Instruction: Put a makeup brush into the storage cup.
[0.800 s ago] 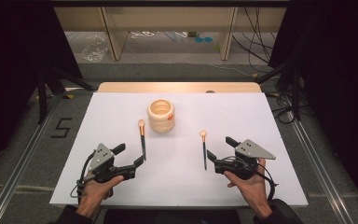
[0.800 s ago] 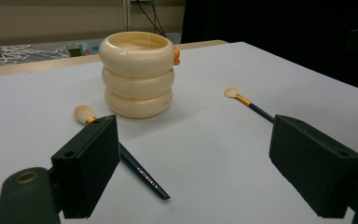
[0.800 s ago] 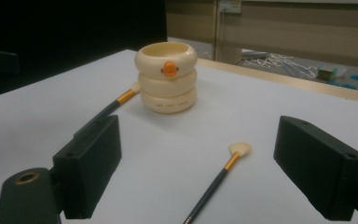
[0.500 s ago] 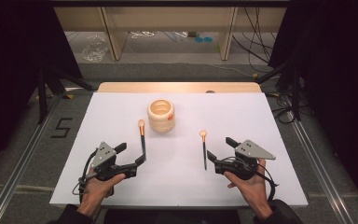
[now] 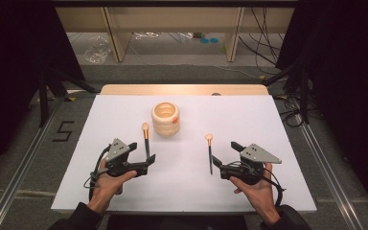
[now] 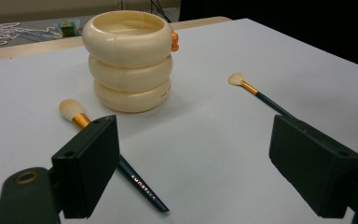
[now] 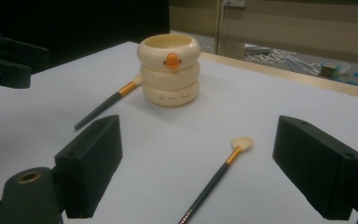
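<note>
On the near table (image 5: 268,124), nothing moved: left gripper (image 5: 141,154) and right gripper (image 5: 224,158) stay put, jaws apart, empty, brushes (image 5: 146,139) untouched.

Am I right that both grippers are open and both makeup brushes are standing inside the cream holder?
Not quite. Both grippers, left and right, are open, but both brushes lie flat on the white table, outside the cream holder: the left brush beside it, the right brush farther off. The high view shows this.

brush handle (image 7: 205,193) cut off at bottom edge
</note>
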Demonstrator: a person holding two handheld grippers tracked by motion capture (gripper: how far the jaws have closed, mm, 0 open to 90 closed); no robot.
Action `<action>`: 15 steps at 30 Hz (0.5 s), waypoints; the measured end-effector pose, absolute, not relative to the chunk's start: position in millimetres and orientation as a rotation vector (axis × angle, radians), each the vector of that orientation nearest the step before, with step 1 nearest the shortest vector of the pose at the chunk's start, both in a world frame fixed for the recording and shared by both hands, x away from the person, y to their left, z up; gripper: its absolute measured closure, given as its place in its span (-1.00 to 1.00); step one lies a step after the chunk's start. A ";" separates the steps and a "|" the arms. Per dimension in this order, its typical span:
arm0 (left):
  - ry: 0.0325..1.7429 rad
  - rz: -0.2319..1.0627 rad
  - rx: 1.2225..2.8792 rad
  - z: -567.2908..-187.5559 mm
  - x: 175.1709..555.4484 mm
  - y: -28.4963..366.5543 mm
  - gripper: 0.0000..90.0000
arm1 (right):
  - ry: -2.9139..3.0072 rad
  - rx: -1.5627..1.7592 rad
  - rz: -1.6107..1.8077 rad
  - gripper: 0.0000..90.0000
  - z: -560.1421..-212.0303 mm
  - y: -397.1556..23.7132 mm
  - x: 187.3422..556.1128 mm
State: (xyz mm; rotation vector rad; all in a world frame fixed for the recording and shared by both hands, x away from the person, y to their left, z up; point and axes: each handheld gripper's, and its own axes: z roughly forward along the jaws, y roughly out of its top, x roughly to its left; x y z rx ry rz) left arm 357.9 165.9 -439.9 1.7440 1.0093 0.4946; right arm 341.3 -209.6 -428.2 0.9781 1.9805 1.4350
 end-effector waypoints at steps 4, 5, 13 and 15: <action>1.026 0.501 1.754 -436.7 363.6 162.0 -0.63 | 1.985 0.979 1.432 -0.63 -428.7 -209.3 341.5; 1.031 0.488 1.783 -435.7 368.9 159.8 -0.63 | 1.984 0.978 1.432 -0.63 -428.6 -209.2 341.5; 1.085 0.457 1.838 -436.0 388.9 155.4 -0.60 | 1.993 0.966 1.445 -0.62 -429.5 -208.1 341.6; 1.082 0.463 1.842 -436.8 391.6 155.3 -0.60 | 1.996 0.969 1.445 -0.62 -429.7 -207.9 341.4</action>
